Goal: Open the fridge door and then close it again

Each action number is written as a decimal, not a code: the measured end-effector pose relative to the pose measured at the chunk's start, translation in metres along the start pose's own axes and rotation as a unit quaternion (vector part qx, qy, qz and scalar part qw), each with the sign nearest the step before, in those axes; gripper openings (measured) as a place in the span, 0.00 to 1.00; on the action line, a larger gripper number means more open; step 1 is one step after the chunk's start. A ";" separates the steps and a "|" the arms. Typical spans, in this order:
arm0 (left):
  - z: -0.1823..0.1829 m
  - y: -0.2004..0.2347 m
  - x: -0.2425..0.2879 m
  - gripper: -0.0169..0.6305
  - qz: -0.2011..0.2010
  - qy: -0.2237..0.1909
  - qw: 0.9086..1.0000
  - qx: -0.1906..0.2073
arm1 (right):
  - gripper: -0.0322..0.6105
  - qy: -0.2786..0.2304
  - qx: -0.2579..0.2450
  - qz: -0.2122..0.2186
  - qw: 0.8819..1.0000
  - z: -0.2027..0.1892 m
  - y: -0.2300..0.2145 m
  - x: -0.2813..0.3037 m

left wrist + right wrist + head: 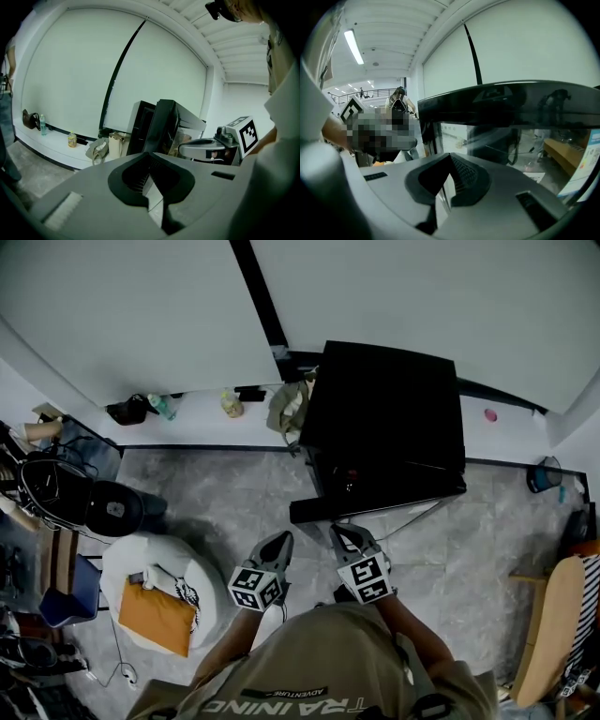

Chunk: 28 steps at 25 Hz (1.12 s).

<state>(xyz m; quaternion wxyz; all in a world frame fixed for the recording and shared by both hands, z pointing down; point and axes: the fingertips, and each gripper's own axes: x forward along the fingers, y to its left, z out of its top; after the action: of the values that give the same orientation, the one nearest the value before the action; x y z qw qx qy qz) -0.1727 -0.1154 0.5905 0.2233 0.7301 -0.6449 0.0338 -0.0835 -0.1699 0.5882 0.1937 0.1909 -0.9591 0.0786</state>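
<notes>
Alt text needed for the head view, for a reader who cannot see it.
Seen from above, a person holds the left gripper and right gripper, both with jaws together, just in front of a small black fridge whose door looks slightly ajar. The fridge stands on a grey marbled floor against a white wall.
</notes>
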 end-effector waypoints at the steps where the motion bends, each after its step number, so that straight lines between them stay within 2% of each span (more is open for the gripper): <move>1: 0.001 0.001 0.004 0.03 0.001 0.002 1.000 0.001 | 0.04 0.000 0.000 0.002 1.000 0.001 -0.002 0.002; 9: 0.000 0.007 0.028 0.03 0.006 0.018 1.000 -0.001 | 0.04 -0.002 0.000 0.019 1.000 0.006 -0.019 0.018; 28: 0.018 0.025 0.072 0.03 0.041 0.018 0.999 0.005 | 0.04 -0.004 -0.002 0.039 0.999 0.010 -0.063 0.049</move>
<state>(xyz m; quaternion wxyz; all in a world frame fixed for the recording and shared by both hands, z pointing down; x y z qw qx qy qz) -0.1894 -0.1910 0.6056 0.2299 0.7032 -0.6702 0.0591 -0.1037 -0.2461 0.6039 0.1867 0.1537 -0.9668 0.0831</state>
